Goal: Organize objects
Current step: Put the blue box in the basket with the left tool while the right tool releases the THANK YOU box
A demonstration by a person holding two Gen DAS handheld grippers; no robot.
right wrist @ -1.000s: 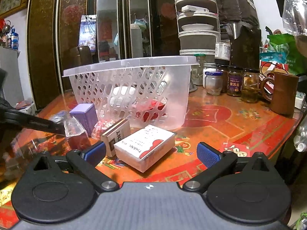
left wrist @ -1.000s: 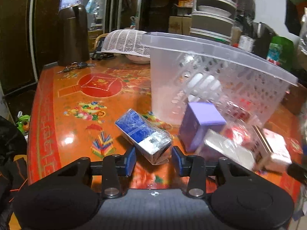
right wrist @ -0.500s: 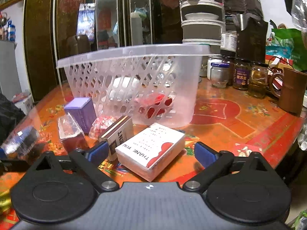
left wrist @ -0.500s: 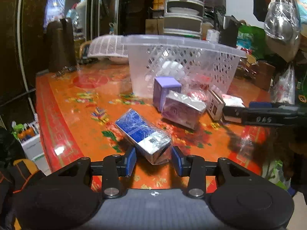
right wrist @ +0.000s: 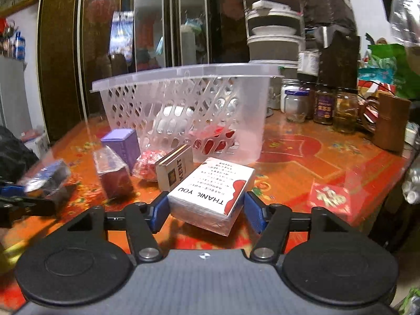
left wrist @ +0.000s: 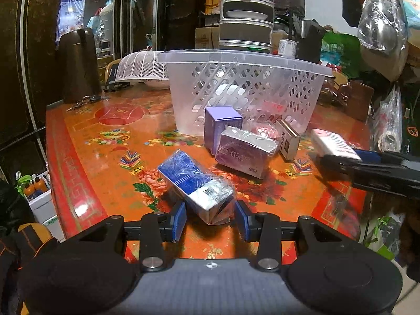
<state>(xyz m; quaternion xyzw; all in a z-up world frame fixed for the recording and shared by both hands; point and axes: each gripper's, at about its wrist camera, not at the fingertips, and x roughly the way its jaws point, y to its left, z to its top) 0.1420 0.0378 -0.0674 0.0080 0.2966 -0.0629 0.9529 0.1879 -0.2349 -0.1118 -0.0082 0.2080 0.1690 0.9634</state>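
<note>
On the worktop (left wrist: 86, 141) most boxes lie outside the basket (right wrist: 183, 110), which holds perhaps one red item; left gripper (left wrist: 210, 219) pinches the blue box (left wrist: 195, 183), right gripper (right wrist: 206, 210) has just been closing around the white box (right wrist: 212, 191), seemingly no contact.

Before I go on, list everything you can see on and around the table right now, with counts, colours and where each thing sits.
basket: 1, clear plastic lattice, mid-table, red and white items inside
purple box: 1, upright, in front of the basket
wrapped purple box: 1, lying before the purple box
red wrapped packet: 1, beside the KENT pack
KENT pack: 1, white and gold, on its edge
THANK YOU box: 1, white with red, near table edge
blue-and-silver wrapped box: 1
jars: about four, behind the basket to its right
white mesh cover: 1, far side
table: 1, orange-red, patterned
left gripper: shut on the blue-and-silver wrapped box
right gripper: has just been closing, jaws flank the THANK YOU box
</note>
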